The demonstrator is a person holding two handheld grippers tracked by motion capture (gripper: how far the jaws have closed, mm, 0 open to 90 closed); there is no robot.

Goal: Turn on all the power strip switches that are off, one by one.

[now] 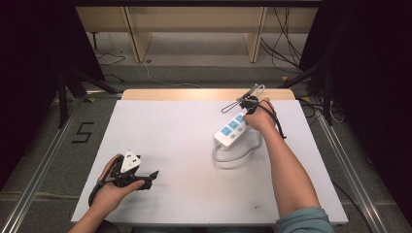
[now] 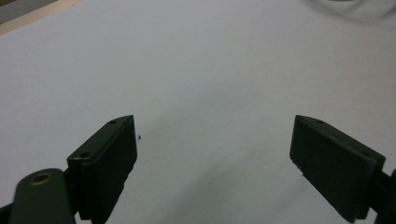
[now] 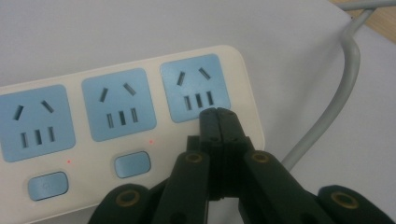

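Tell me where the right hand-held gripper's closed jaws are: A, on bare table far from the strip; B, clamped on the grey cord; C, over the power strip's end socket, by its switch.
C: the right hand-held gripper, jaws pressed together, sits over the power strip beside its end socket, where that socket's switch would be.

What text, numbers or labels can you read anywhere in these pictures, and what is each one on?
"5": a large black digit marked on the floor left of the table.
Power strip: no brand or wording readable on its face; its blue switch buttons carry no legible marks.
Left claw and right claw: no lettering visible.
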